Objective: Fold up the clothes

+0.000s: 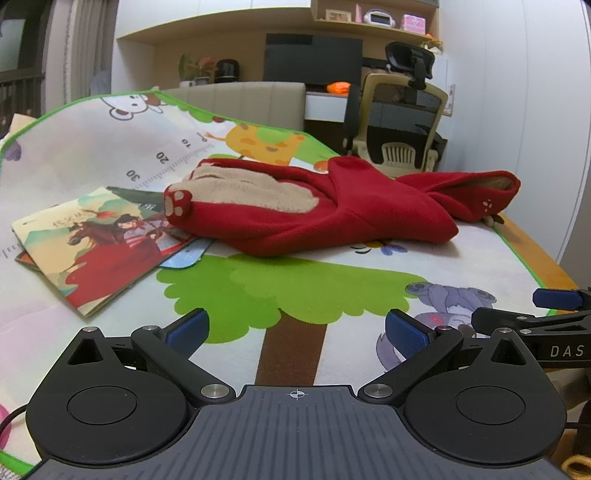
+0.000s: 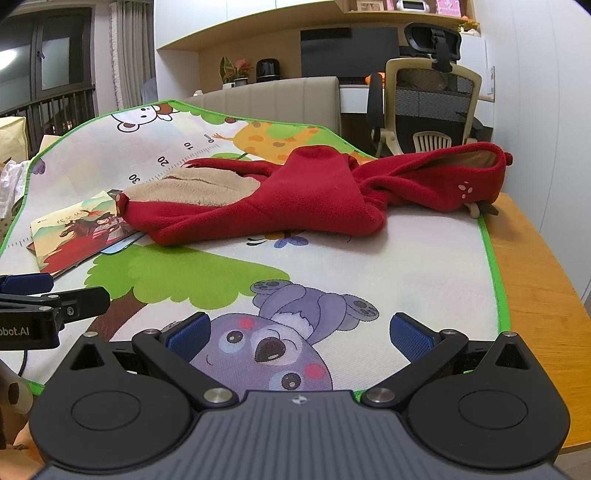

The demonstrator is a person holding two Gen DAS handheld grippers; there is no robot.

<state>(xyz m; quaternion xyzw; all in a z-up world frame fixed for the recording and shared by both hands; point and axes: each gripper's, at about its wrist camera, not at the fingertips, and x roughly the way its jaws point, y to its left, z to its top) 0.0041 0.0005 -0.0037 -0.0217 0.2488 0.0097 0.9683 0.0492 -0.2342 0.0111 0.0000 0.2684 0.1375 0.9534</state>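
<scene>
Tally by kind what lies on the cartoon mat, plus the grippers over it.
Red fleece garment: 1
Picture books: at least 2, one mostly hidden under the other
Grippers: 2, left gripper and right gripper, both open
Total: 5

Place: a home, likely a child's room or study
Signs: cartoon play mat (image 1: pixel 110 155), picture book (image 1: pixel 99 243), office chair (image 2: pixel 432 99), cluttered shelf (image 1: pixel 373 22)

The play mat (image 1: pixel 92 147) carries a printed ruler scale — "0cm", "10", "20", "30". The right tool (image 1: pixel 554 325) reads "DAS"; the left tool (image 2: pixel 33 310) reads "obot.AI" — both cut off.
</scene>
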